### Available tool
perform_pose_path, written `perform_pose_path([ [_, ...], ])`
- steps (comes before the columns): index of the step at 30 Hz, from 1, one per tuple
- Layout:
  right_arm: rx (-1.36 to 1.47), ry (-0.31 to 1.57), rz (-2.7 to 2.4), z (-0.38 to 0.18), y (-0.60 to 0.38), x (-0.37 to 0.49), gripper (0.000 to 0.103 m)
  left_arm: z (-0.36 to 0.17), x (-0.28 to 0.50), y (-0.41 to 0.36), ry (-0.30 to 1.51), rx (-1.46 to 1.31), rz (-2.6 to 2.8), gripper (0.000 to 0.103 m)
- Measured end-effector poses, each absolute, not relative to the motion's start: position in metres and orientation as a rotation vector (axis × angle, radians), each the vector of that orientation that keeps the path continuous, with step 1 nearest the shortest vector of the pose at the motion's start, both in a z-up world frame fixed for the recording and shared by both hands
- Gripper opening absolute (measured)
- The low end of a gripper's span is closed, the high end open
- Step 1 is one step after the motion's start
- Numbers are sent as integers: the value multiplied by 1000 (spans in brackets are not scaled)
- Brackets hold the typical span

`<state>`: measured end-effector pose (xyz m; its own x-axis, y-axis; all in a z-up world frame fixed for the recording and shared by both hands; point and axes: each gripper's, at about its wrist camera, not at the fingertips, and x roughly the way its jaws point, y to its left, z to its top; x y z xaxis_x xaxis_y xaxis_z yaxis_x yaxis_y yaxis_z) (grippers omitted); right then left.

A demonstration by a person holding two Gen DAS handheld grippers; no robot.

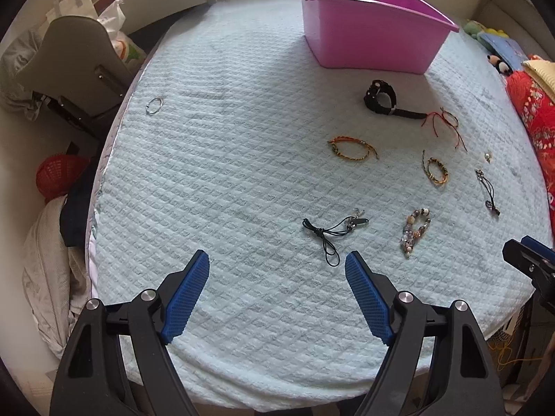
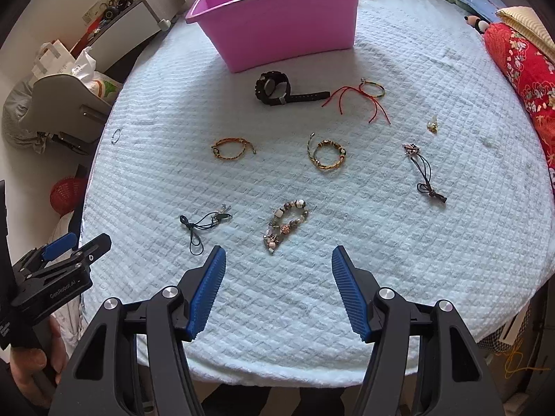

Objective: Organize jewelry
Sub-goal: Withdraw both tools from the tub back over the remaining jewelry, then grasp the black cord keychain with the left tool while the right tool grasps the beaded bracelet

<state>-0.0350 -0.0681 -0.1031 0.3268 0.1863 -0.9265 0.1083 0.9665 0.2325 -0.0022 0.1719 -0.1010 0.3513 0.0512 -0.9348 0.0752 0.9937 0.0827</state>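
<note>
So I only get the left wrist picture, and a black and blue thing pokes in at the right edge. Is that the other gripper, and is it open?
Observer: Yes, that's the right gripper. Its own camera shows its blue ribbed fingers spread wide, with nothing between them.
Operator: What is it aimed at?
Observer: The chunky beaded bracelet lies just ahead of the gap, nearer its left finger, on the pale blue quilted bedspread.
Operator: And who holds my gripper?
Observer: A bare hand grips the handle of the left gripper, seen low on the left in the right wrist view.
</note>
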Motion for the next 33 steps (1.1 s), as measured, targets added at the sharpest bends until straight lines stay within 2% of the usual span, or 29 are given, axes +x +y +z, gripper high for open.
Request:
perform_pose_path([
  [22, 289, 1080, -123, -249, -30, -28, 61, -239, 20, 156, 1071, 123, -186, 79],
  [33, 200, 1029, -132, -268, -18, -23, 61, -258, 14, 155, 1027, 118, -189, 79],
])
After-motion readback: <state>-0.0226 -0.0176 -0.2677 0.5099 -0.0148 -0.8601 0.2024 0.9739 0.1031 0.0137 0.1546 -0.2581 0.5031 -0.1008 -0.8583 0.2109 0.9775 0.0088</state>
